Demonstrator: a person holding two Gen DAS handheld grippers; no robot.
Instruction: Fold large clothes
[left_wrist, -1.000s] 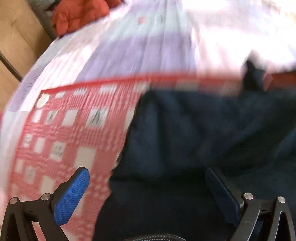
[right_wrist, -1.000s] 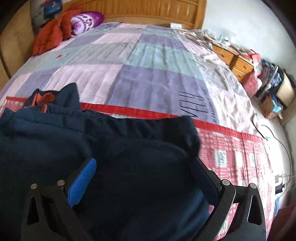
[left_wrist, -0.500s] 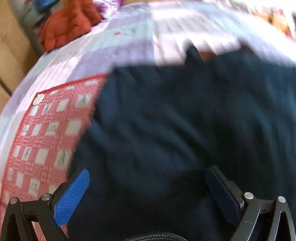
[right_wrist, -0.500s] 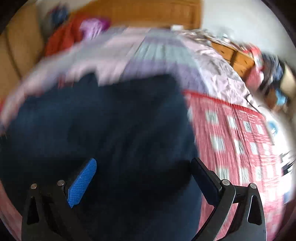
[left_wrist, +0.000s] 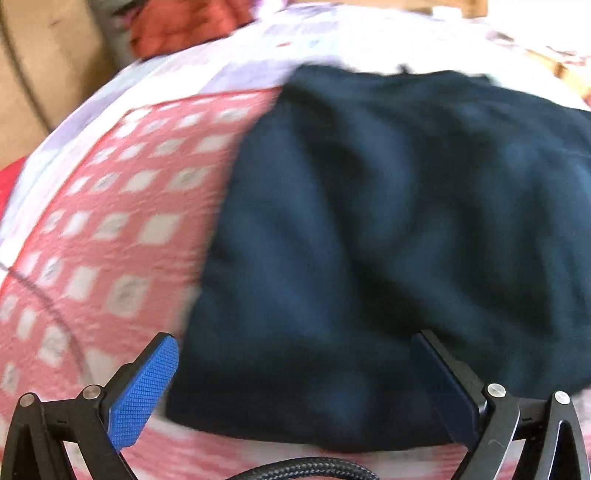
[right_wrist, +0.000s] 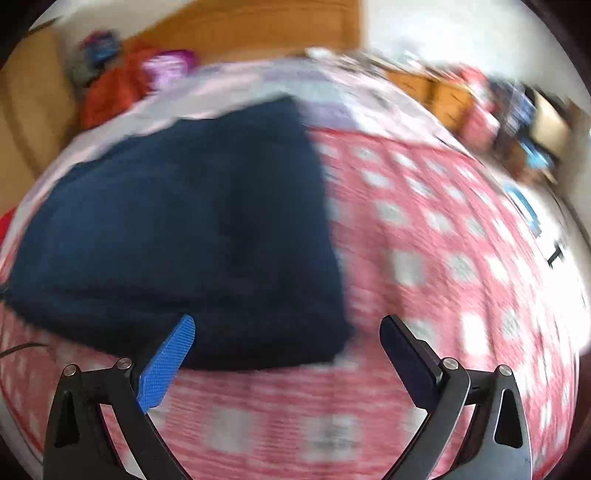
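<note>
A dark navy garment (left_wrist: 388, 240) lies folded in a thick block on the red and white checked bedspread (left_wrist: 110, 229). It also shows in the right wrist view (right_wrist: 184, 240). My left gripper (left_wrist: 295, 373) is open and empty, just above the garment's near edge. My right gripper (right_wrist: 288, 343) is open and empty, over the garment's near right corner. Both views are blurred by motion.
An orange-red cloth (right_wrist: 110, 96) and a purple item (right_wrist: 170, 68) lie at the bed's far left by the wooden headboard (right_wrist: 258, 29). Cluttered wooden drawers (right_wrist: 443, 92) stand to the right of the bed. A thin cable (left_wrist: 48, 306) crosses the bedspread at left.
Both grippers pulled back toward the bed's near edge. The garment's near edge, earlier under the open fingers, now lies flat ahead of them, and the checked bedspread shows in front of it.
</note>
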